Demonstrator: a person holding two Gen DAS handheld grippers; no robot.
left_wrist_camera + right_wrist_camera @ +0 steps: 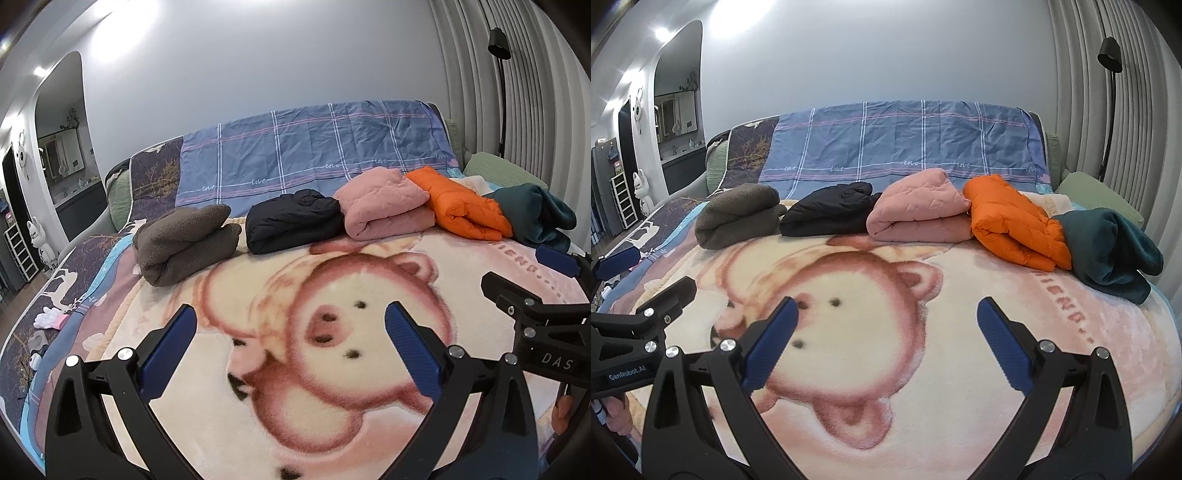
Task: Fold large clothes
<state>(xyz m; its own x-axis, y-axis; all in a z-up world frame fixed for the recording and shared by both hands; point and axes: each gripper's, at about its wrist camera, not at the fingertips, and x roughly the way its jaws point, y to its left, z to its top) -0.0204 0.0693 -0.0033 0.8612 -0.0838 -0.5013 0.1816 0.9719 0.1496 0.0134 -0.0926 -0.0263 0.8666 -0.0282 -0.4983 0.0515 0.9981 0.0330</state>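
Observation:
Several folded garments lie in a row across the far side of the bed: a brown fleece [184, 243] [737, 219], a black jacket [293, 219] [829, 208], a pink quilted jacket [384, 203] [919, 206], an orange puffer jacket [461, 206] [1015, 221] and a dark teal garment [535, 214] [1112, 251]. My left gripper [291, 314] is open and empty above the bear-print blanket [332, 369]. My right gripper [886, 306] is open and empty above the same blanket [886, 387]. Each gripper shows at the edge of the other's view.
A blue plaid sheet [317, 147] covers the headboard. A green pillow [1100, 195] lies at the far right. A black floor lamp [1110, 92] stands by the ribbed wall. White gloves [50, 315] lie at the bed's left edge. A doorway [62, 147] opens at the left.

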